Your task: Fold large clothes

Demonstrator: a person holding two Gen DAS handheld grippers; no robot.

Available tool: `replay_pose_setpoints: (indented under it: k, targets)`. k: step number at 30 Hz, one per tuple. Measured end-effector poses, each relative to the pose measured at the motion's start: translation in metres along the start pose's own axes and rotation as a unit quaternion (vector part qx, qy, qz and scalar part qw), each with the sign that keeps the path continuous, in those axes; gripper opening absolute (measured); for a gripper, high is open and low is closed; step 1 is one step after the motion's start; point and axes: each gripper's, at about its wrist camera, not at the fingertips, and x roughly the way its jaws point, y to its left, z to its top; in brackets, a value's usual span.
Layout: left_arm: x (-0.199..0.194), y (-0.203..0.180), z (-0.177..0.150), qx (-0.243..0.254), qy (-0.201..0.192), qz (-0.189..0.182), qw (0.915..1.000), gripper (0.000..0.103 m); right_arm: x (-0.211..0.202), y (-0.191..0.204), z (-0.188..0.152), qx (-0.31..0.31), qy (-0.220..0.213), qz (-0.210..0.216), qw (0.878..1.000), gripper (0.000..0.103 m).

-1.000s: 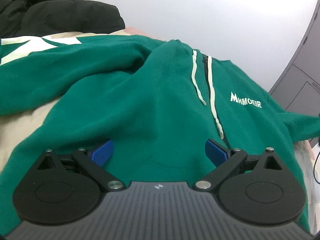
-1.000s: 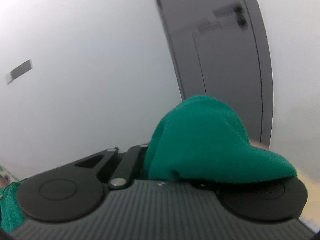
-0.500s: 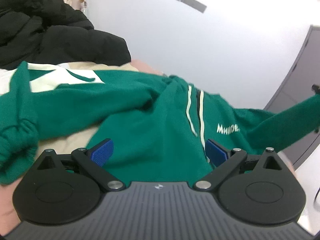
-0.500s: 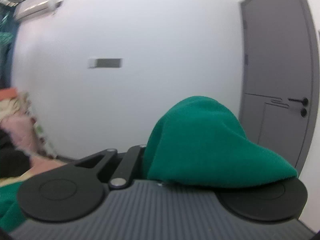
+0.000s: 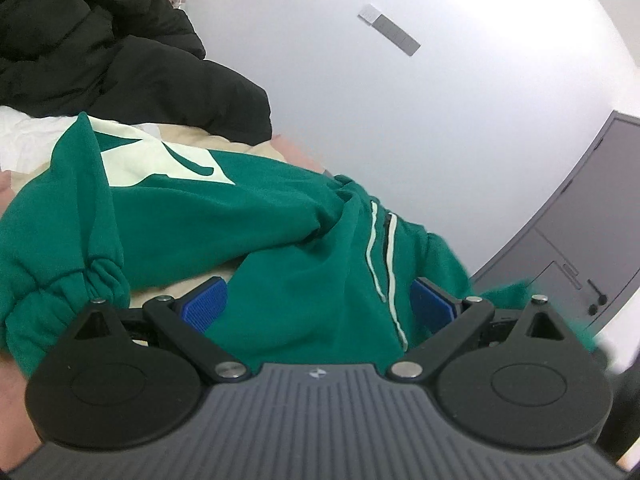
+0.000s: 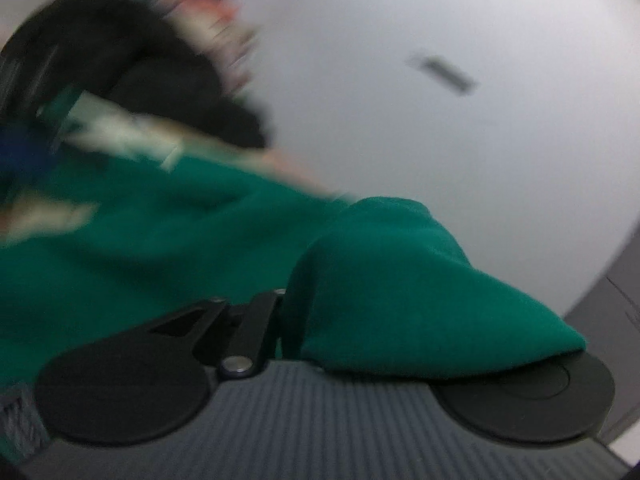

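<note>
Hoodie lies between the wide, empty jaws of the left gripper, while the right gripper, jaws just opening, has swung its sleeve across, probably still pinched.

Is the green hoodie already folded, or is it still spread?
Still spread, not folded: the green hoodie lies loose and rumpled, one sleeve crossing it, zip front showing.

A black padded jacket lies heaped at the bed's far left corner. Behind stands a white wall with a switch plate. A grey door is at right.
</note>
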Motion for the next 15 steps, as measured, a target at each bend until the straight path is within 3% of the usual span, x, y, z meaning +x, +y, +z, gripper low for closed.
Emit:
replay_pose_setpoints:
  k: [2,4,6,7,13,15]
  targets:
    - [0.000,0.002,0.001,-0.001,-0.002,-0.009,1.0000,0.100,0.007,0.025,-0.003,-0.038,0.029,0.043,0.998,0.028]
    - [-0.001,0.003,0.002,0.004,-0.003,-0.015,0.9999,0.100,0.007,0.036,-0.008,-0.055,0.052,0.075,0.994,0.043]
    - [-0.001,0.002,0.002,0.003,-0.005,-0.024,0.9997,0.100,0.000,0.042,-0.012,-0.061,0.064,0.111,0.990,0.063]
    - [-0.001,0.002,0.003,0.003,-0.005,-0.029,0.9996,0.100,-0.005,0.041,-0.013,-0.065,0.069,0.123,0.988,0.067]
    - [-0.001,-0.009,-0.002,0.024,-0.006,-0.047,0.9986,0.100,-0.034,0.024,-0.024,-0.043,0.108,0.155,0.981,0.069]
    - [0.001,-0.013,-0.004,0.029,0.000,-0.050,0.9983,0.100,-0.040,0.037,-0.034,-0.045,0.119,0.153,0.980,0.070]
